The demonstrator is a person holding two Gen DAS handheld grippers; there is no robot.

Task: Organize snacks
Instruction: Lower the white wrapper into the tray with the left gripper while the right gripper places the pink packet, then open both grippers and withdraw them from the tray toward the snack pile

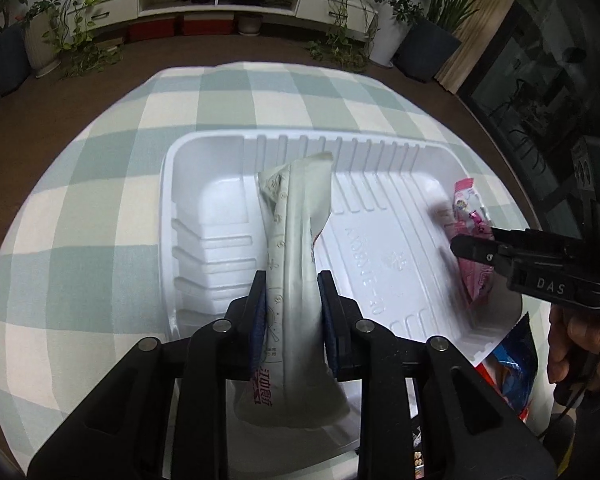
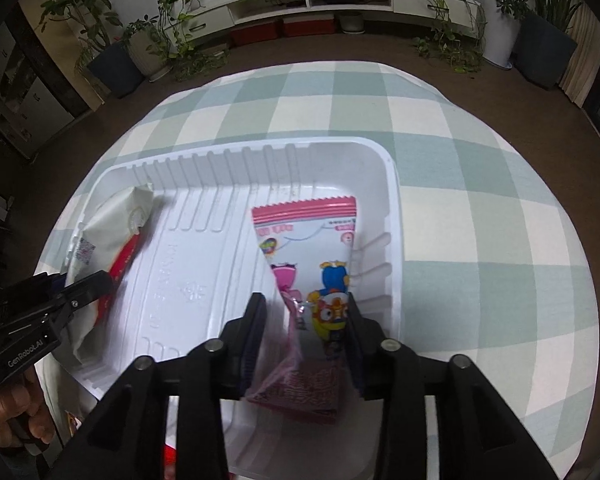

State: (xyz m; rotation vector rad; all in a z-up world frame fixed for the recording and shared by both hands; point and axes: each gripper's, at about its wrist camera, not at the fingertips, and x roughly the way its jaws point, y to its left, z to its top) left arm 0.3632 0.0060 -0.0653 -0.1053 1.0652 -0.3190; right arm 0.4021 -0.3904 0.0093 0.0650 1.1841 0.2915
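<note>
from the left wrist view, the left gripper [image 1: 292, 280] pinches a pale cream, crinkled plastic snack packet with red lettering [image 1: 296, 248], held lengthwise over the left side of a white moulded foam tray with ribbed walls [image 1: 380, 148]. the tray sits on a tablecloth of soft green and cream checks [image 1: 100, 208]; beyond lie brown floor, potted plants [image 1: 76, 20] and a white low cabinet [image 1: 220, 0]. a blue snack bag [image 1: 516, 364] lies beside the tray's near right corner. from the right wrist view, the right gripper [image 2: 304, 308] pinches a glossy pink and white cartoon snack packet [image 2: 316, 264] over the tray's right side, its zigzag top edge pointing away.
</note>
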